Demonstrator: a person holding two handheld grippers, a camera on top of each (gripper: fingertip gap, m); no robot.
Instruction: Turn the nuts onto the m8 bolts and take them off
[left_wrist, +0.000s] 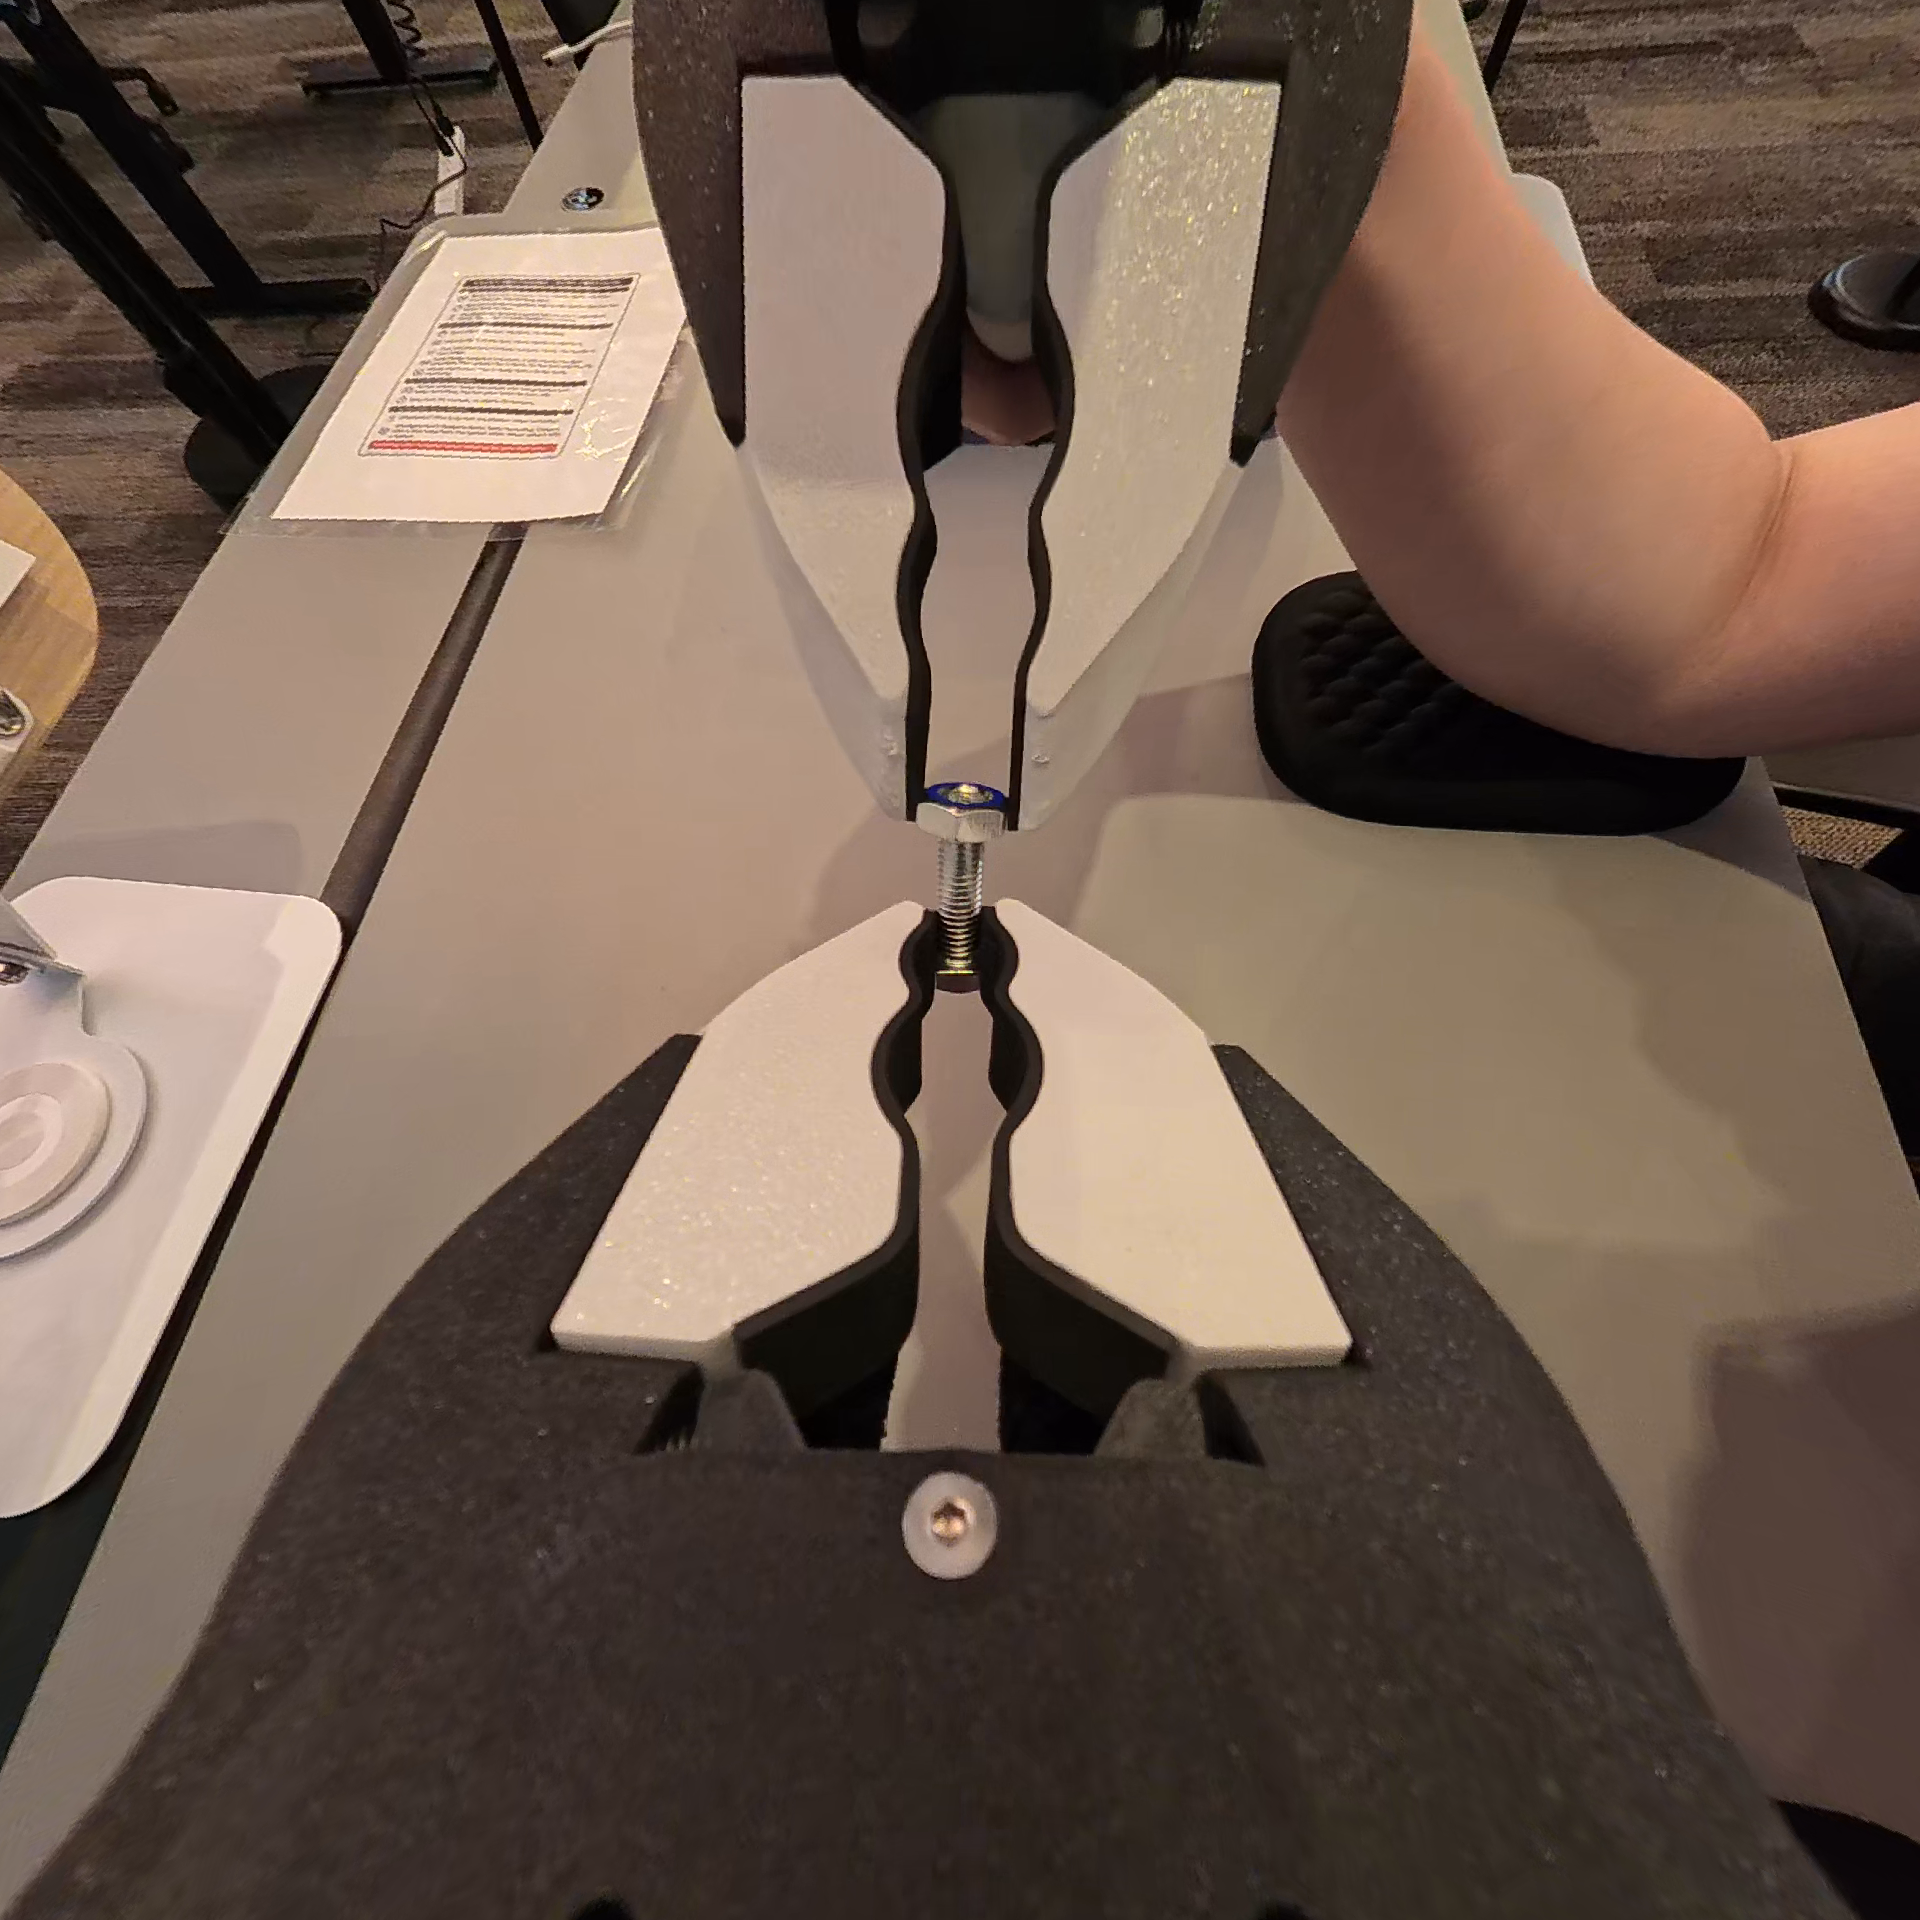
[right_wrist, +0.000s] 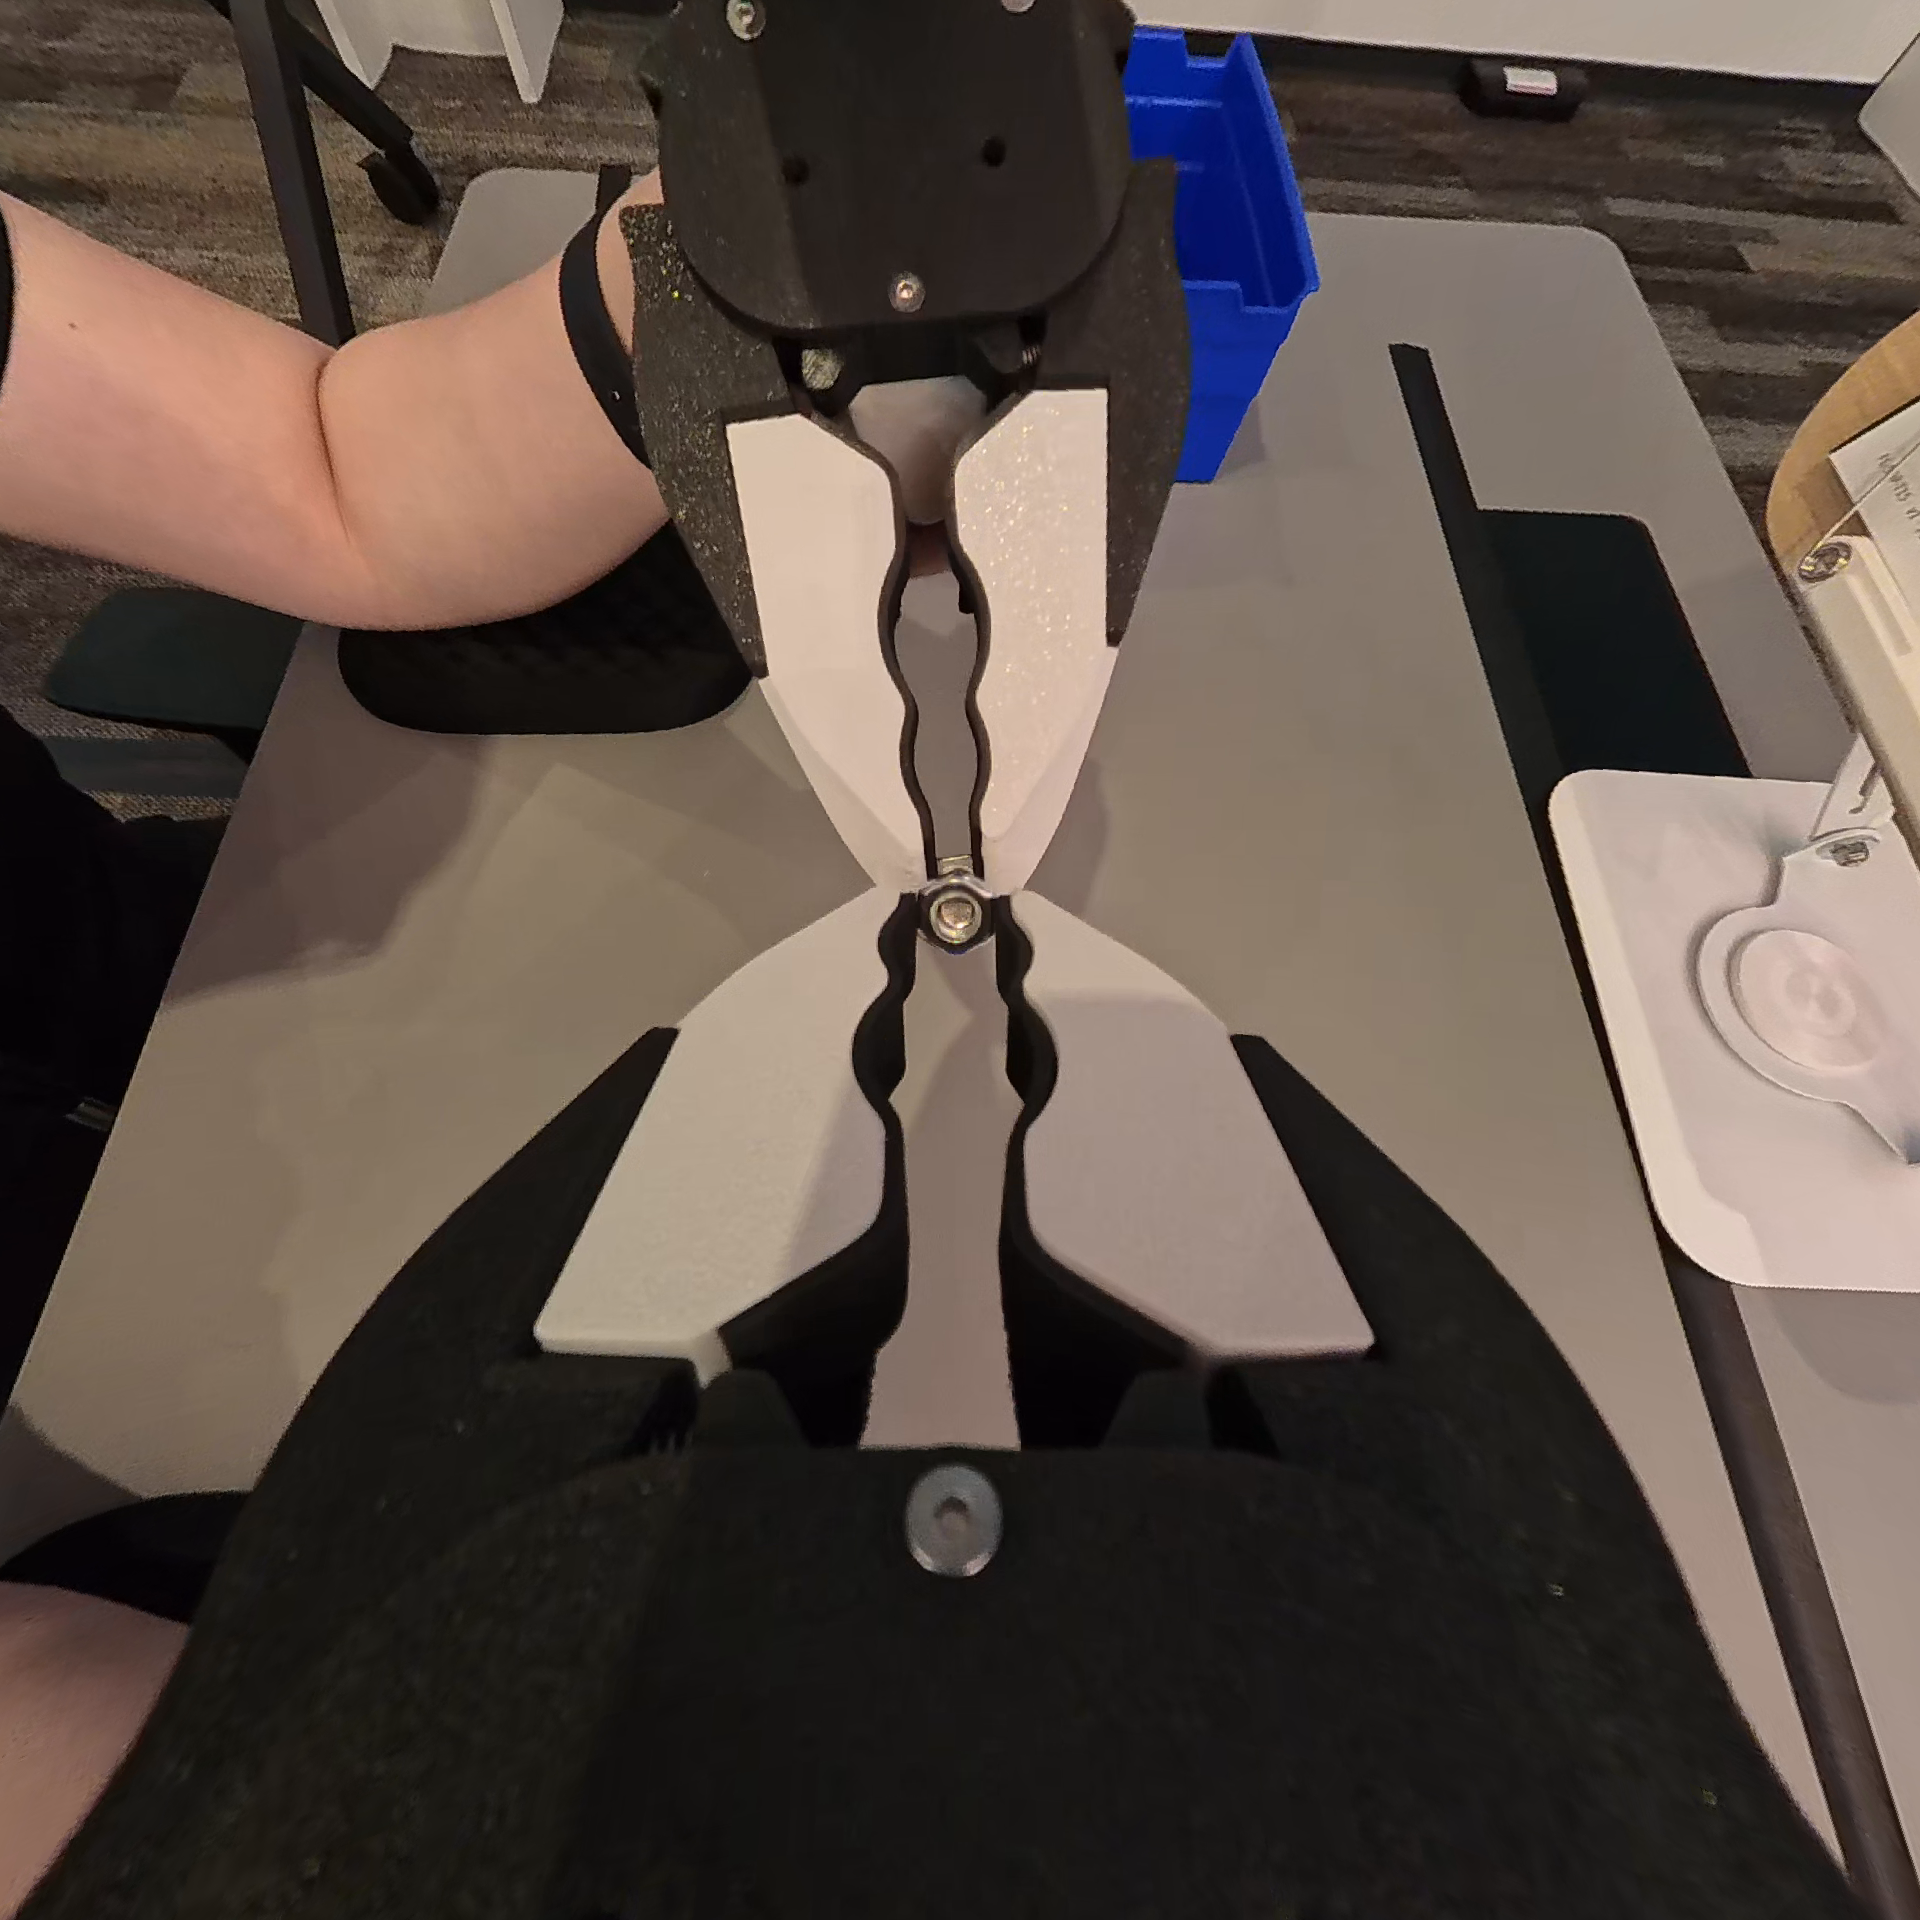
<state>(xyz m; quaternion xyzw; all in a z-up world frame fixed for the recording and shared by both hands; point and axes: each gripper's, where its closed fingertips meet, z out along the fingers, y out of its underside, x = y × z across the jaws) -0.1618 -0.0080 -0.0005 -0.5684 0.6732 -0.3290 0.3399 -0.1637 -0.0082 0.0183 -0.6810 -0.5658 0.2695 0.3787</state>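
Above the grey counter, mid-air between the two claws, a silver bolt is held with a nut at its far end. The left claw is clamped on the bolt, near the head, with the threaded shank pointing away from the camera. The right claw, seen opposite in the left wrist view, is clamped on the nut, which shows a blue ring on its far face. The nut sits at the tip of the thread; most of the shank is bare between the two claws.

From the right wrist view, the nut is gripped end-on in the right claw, with the bolt end visible in its bore. Just beyond it the left claw is closed on the bolt, tips almost touching the right claw's tips.

A forearm is rested on a black cushion pad at the right of the counter. A laminated sheet is laid at the far left, and a white tray with a round disc at the near left. A blue bin is seen past the counter's far end in the right wrist view, where the white tray lies at the right.
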